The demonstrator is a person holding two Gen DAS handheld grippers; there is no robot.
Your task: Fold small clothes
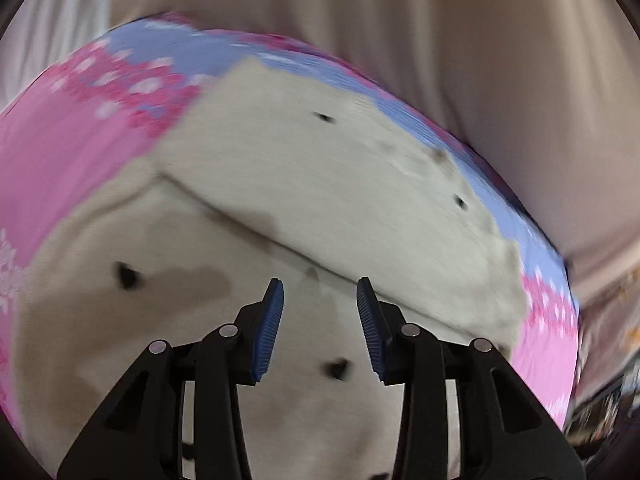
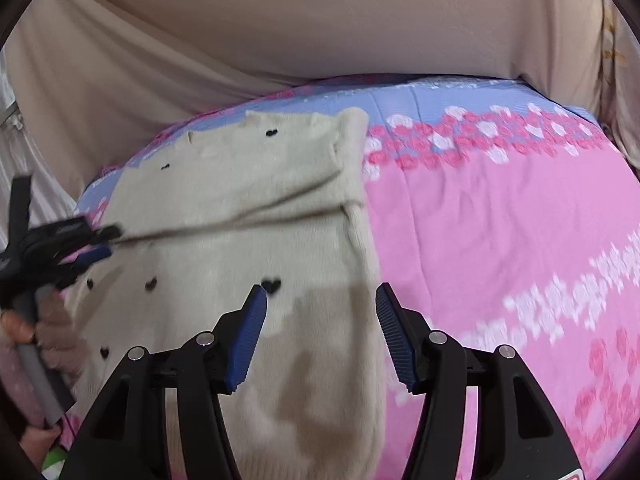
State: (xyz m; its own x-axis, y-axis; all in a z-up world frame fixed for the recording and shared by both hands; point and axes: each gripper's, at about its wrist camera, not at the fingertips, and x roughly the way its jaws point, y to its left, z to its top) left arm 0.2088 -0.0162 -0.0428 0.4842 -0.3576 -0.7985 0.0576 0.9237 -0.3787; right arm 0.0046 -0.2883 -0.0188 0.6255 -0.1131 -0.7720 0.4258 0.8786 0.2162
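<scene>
A cream knit sweater [image 2: 248,216] with small black hearts lies flat on a pink and blue floral bedsheet [image 2: 500,220]. A sleeve is folded across its middle. It fills the left wrist view [image 1: 320,184] too. My left gripper [image 1: 320,292] is open and empty just above the sweater; in the right wrist view it [image 2: 92,244] is at the sweater's left edge, blurred. My right gripper [image 2: 320,300] is open and empty above the sweater's lower right edge.
A beige curtain [image 2: 320,32] hangs behind the bed. The person's hand [image 2: 24,332] holds the left gripper's handle at the left. The bare pink sheet stretches right of the sweater. Cluttered things [image 1: 608,380] lie beyond the bed's right edge.
</scene>
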